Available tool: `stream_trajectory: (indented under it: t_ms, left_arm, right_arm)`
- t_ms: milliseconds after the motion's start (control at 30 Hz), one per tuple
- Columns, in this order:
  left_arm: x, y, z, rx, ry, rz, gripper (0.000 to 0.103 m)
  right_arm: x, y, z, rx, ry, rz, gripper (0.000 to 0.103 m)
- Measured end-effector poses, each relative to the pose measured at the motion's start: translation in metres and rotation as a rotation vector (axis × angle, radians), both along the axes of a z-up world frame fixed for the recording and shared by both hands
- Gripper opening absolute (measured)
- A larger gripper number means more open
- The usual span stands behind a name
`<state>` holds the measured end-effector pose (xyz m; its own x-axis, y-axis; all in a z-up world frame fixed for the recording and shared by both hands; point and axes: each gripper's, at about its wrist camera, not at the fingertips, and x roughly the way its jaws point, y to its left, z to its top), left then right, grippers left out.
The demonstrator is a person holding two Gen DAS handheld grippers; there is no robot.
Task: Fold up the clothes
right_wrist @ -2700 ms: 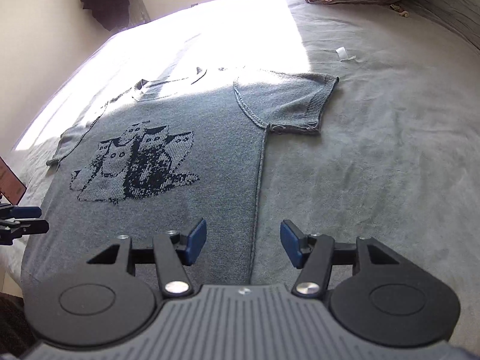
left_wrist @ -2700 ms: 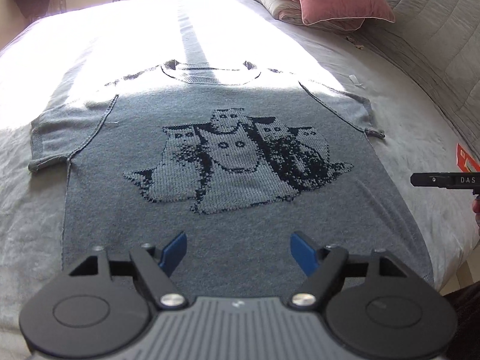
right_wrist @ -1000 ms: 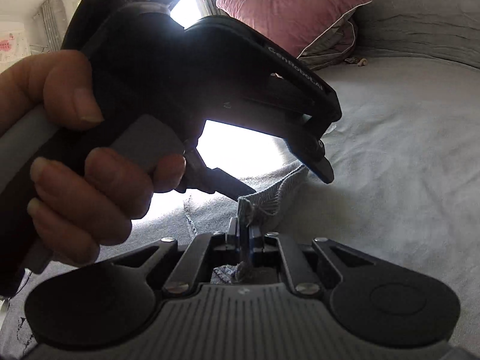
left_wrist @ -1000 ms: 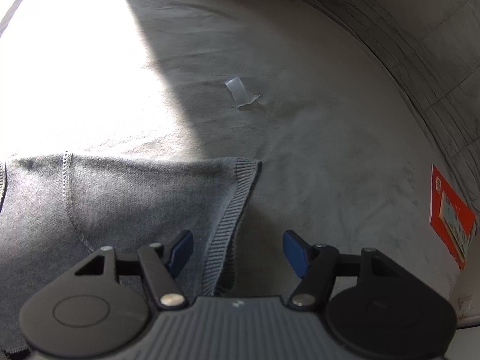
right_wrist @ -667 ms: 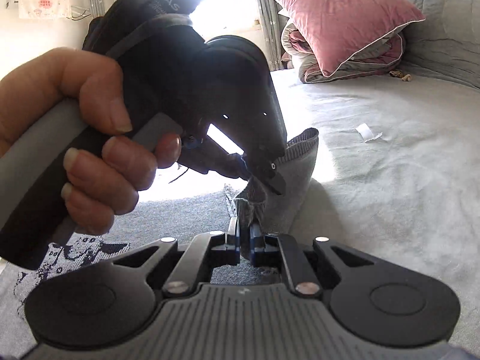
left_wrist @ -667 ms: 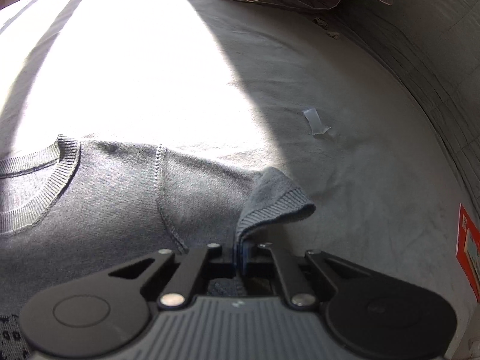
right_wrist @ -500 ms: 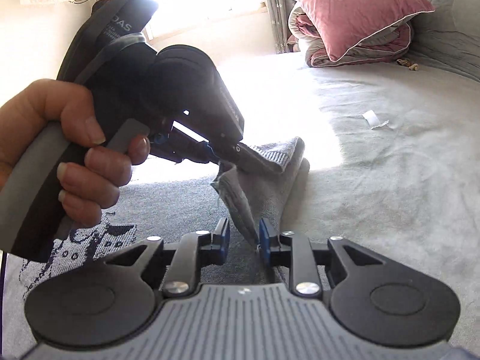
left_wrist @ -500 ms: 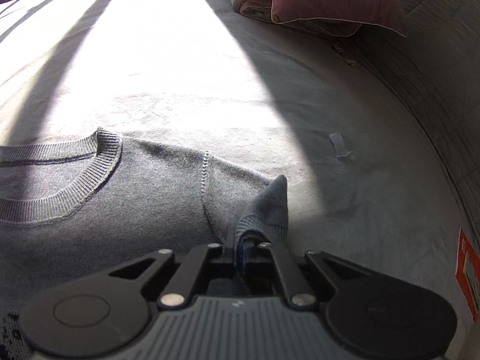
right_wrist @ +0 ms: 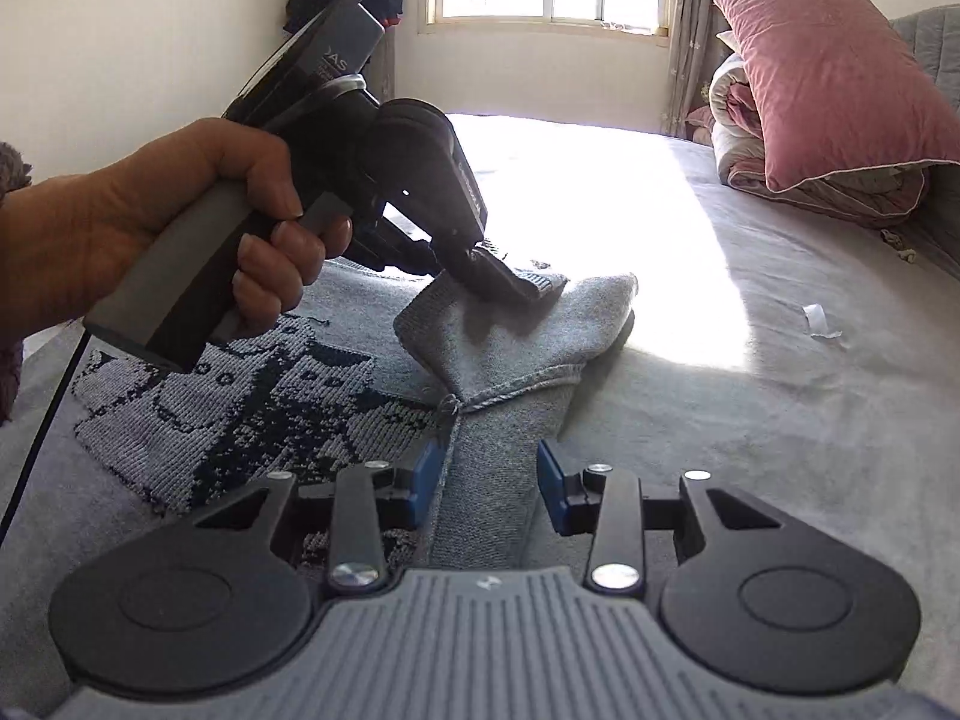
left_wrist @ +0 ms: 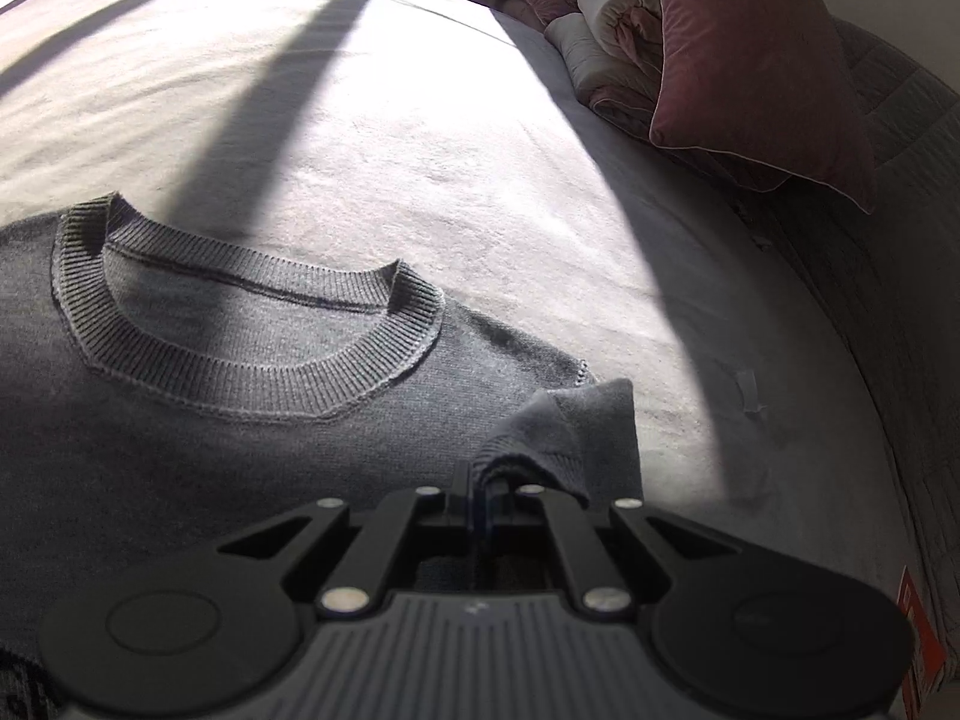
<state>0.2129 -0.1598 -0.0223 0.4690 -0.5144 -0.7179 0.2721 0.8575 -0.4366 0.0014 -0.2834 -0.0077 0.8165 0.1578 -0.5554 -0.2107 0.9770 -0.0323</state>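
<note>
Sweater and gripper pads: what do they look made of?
Sweater: grey knit yarn, probably wool or acrylic; ribbed collar and visible stitches, matte. Left gripper is clamped on its sleeve. Right gripper pads: blue, smooth, likely rubber or plastic; jaws closing, sweater edge between them unpressed.

The grey knitted sweater (left_wrist: 252, 420) looks matt, with a ribbed collar; the grey bedspread (right_wrist: 750, 420) is soft napped cloth; the pink pillow (right_wrist: 840, 78) has a velvety sheen.
</note>
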Motion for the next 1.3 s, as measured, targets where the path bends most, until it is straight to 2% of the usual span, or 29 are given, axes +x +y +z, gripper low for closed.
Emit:
stream_trajectory:
  t_ms: [100,200,367,633,833,900,967,1133,1300]
  left_arm:
    - [0.002,0.011,0.001,-0.020,-0.010,0.034,0.003]
    - [0.004,0.026,0.000,-0.049,-0.022,0.074,0.003]
    - [0.003,0.047,-0.003,-0.093,-0.035,0.131,0.003]
    - [-0.002,0.077,-0.006,-0.153,-0.091,0.204,0.003]
    - [0.001,0.093,-0.029,-0.130,-0.037,0.277,0.003]
    - [0.002,0.097,-0.030,-0.145,-0.030,0.283,0.004]
    - [0.000,0.100,-0.028,-0.157,-0.015,0.284,0.007]
    - [-0.013,0.107,-0.019,-0.168,0.003,0.229,0.035]
    - [-0.032,0.111,-0.020,-0.162,0.018,0.135,0.041]
  right_arm:
    - [-0.003,0.012,-0.001,-0.011,0.021,0.074,0.027]
    - [-0.002,0.023,-0.006,-0.022,0.056,0.126,0.022]
    - [-0.001,0.028,-0.011,-0.025,0.072,0.148,0.022]
    - [-0.001,0.029,-0.009,0.041,0.093,0.185,0.022]
    - [-0.002,0.030,-0.010,0.038,0.103,0.184,0.022]
    - [-0.003,0.030,-0.009,0.040,0.104,0.184,0.022]
    - [-0.003,0.030,-0.008,0.041,0.106,0.184,0.023]
    - [-0.005,0.028,-0.003,0.066,0.118,0.190,0.023]
    - [-0.007,0.022,0.003,0.145,0.174,0.202,0.023]
